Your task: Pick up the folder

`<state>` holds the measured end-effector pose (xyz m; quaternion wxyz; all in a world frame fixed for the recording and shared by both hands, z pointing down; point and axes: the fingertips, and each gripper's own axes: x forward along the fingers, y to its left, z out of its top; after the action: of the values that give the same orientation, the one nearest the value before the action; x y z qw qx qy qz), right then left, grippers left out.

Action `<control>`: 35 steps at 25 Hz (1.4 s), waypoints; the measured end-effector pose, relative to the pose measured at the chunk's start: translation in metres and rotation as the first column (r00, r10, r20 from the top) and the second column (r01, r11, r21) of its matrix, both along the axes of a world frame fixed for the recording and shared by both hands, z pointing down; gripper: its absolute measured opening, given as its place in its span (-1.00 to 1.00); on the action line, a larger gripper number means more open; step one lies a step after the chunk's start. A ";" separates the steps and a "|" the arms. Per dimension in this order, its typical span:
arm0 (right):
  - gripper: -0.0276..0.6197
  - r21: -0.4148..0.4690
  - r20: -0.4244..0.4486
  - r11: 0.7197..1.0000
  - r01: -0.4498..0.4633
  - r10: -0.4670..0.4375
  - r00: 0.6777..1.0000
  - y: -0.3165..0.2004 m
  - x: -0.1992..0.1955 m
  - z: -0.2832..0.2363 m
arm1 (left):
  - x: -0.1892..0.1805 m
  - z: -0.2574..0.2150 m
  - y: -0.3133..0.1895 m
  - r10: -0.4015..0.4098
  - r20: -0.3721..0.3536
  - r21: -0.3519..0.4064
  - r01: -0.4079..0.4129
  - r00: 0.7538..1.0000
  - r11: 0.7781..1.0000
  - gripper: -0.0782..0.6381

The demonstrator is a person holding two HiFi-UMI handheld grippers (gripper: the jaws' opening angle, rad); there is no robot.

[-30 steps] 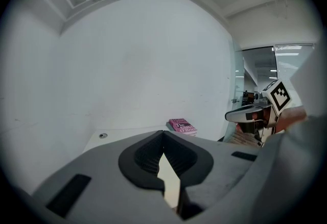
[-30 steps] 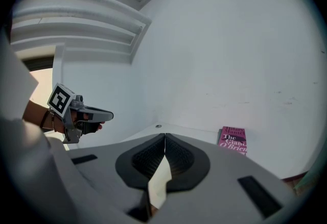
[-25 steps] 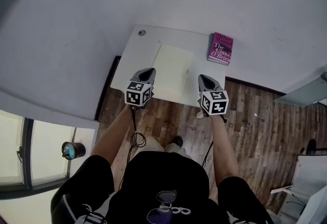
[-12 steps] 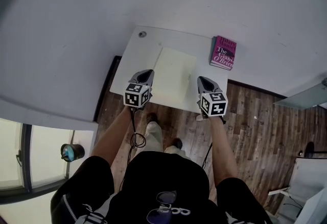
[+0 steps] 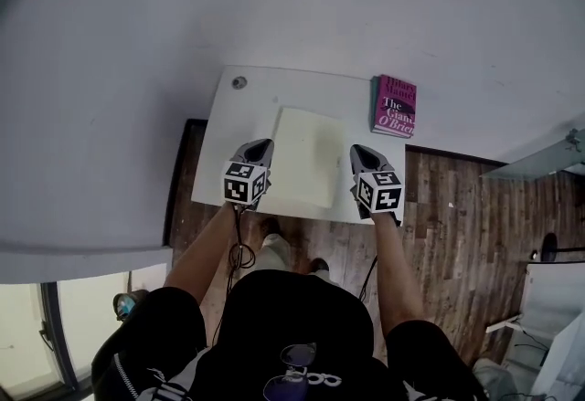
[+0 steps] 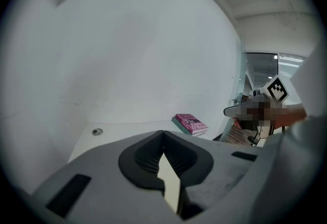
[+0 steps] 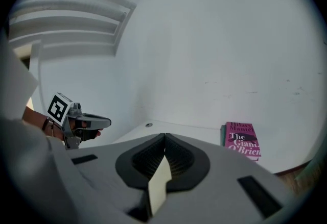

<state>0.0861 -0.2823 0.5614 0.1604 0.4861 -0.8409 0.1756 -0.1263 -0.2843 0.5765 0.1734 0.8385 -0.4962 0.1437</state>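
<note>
A pale yellow folder (image 5: 309, 157) lies flat on the white desk (image 5: 247, 107), near its front edge. My left gripper (image 5: 261, 145) hovers just left of the folder and my right gripper (image 5: 356, 151) just right of it; neither touches it. In the left gripper view the jaws (image 6: 163, 132) meet at the tips, shut on nothing. The right gripper's jaws (image 7: 164, 135) are shut the same way. A pale sliver shows in the gap below each pair of tips; I cannot tell what it is.
A pink book (image 5: 395, 105) lies at the desk's far right corner, also in the left gripper view (image 6: 190, 123) and the right gripper view (image 7: 241, 139). A round cable hole (image 5: 239, 81) sits at the far left. The white wall stands right behind the desk; wooden floor lies below.
Both grippers have moved forward and a little down, from the desk's front edge to either side of the folder. The person has stepped closer. The folder has not moved.
</note>
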 end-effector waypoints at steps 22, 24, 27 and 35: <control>-0.84 -0.155 -0.055 0.968 -0.198 0.191 0.980 -0.034 0.001 0.077 | -0.011 0.065 -0.077 0.162 -0.077 -0.143 -0.171 0.984 0.975 -0.72; -0.84 -0.168 -0.057 0.967 -0.192 0.185 0.981 -0.031 0.005 0.083 | -0.008 0.069 -0.075 0.157 -0.075 -0.156 -0.167 0.985 0.974 -0.72; -0.84 -0.187 -0.067 0.966 -0.178 0.169 0.983 -0.028 0.011 0.091 | -0.002 0.078 -0.073 0.150 -0.064 -0.180 -0.160 0.987 0.971 -0.72; -0.84 -0.254 -0.063 0.958 -0.131 0.119 0.991 -0.026 0.015 0.121 | 0.004 0.101 -0.062 0.142 -0.067 -0.260 -0.155 0.988 0.953 -0.72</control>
<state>0.1008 -0.3082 0.6823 0.2305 0.5173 -0.7747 0.2814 -0.1225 -0.3460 0.6774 0.2842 0.8460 -0.4037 0.2011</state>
